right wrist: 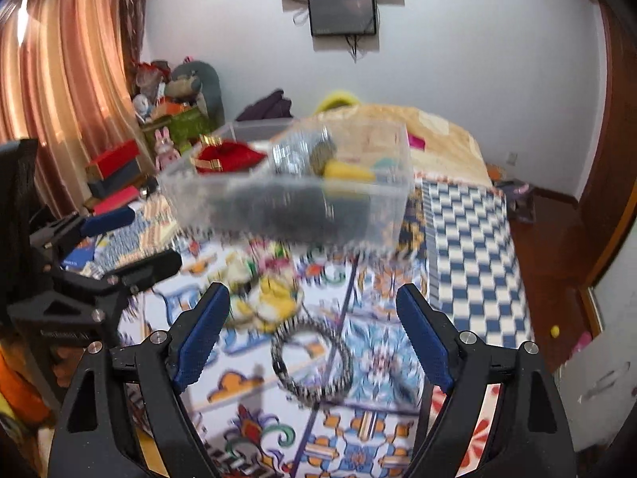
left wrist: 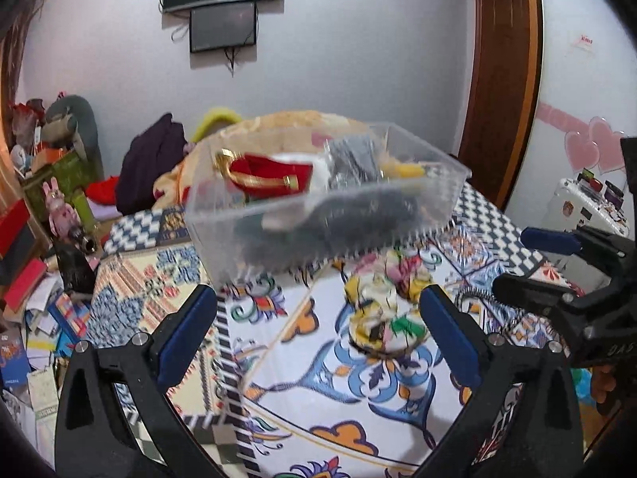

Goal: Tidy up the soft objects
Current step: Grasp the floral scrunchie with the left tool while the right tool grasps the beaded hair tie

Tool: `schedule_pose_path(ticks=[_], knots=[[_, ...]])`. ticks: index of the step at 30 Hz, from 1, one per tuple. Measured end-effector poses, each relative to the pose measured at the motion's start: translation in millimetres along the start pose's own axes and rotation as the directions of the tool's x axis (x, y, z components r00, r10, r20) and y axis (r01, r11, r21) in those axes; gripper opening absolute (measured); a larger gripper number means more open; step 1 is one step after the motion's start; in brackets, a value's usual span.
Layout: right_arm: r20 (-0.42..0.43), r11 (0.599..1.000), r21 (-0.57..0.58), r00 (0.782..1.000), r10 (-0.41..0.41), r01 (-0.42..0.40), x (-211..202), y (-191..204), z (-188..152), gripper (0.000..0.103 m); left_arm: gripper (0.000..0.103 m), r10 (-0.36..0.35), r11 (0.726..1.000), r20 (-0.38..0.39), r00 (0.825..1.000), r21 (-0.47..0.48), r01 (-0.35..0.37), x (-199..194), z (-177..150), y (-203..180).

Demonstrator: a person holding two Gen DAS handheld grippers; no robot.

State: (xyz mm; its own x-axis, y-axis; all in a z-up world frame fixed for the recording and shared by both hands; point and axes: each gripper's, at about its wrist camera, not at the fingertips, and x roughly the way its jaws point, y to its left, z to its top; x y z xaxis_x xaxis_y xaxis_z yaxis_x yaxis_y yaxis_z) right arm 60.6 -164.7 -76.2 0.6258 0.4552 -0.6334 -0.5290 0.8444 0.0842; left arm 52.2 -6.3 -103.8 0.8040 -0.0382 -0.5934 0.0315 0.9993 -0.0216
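Note:
A clear plastic bin (left wrist: 446, 195) stands on the patterned bed cover and holds a red and gold pouch (left wrist: 270, 177), dark soft items and something yellow; it also shows in the right wrist view (right wrist: 187, 203). A yellow floral scrunchie (left wrist: 378, 306) lies in front of the bin, between my left gripper's fingers in view; it also shows in the right wrist view (right wrist: 270, 298). A black and white striped scrunchie (right wrist: 312, 358) lies between my right gripper's fingers. My left gripper (left wrist: 318, 326) is open and empty. My right gripper (right wrist: 312, 330) is open and empty above the cover.
The bed cover (left wrist: 302, 358) fills the foreground. Boxes, books and plush toys (left wrist: 59, 183) crowd the left side. A folded beige blanket (right wrist: 438, 131) lies behind the bin. A wooden door (left wrist: 497, 79) stands at the right. Curtains (right wrist: 59, 79) hang at the left.

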Motion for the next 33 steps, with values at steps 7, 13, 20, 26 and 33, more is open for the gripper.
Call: schedule_pose_path(ticks=[7, 13, 20, 26, 33], knots=[[-0.101, 0.998, 0.024, 0.993, 0.062, -0.06, 22.7, -4.8, -22.2, 0.082, 0.103, -0.067, 0.998, -0.095, 0.993, -0.024, 0.065, 21.6, -8.5, -6.3], [-0.116, 0.999, -0.009, 0.993, 0.034, -0.035, 24.1, -3.4, -32.0, 0.062, 0.092, -0.093, 0.996, -0.144, 0.985, -0.029, 0.09, 41.3, -8.3, -18.3], [-0.093, 0.999, -0.048, 0.995, -0.017, 0.013, 22.1, -2.8, -34.5, 0.035, 0.074, -0.105, 0.994, -0.173, 0.979, -0.002, 0.106, 55.1, -9.3, -33.4], [-0.078, 0.999, 0.022, 0.997, 0.028, -0.027, 21.4, -16.3, -30.6, 0.018, 0.034, -0.121, 0.992, -0.142, 0.982, 0.009, 0.124, 52.5, -12.7, -33.0], [-0.041, 0.998, 0.044, 0.998, 0.047, -0.045, 12.5, -17.8, -25.6, 0.017, 0.018, -0.114, 0.993, -0.09, 0.989, 0.01, 0.116, 34.4, -13.1, -22.8]])
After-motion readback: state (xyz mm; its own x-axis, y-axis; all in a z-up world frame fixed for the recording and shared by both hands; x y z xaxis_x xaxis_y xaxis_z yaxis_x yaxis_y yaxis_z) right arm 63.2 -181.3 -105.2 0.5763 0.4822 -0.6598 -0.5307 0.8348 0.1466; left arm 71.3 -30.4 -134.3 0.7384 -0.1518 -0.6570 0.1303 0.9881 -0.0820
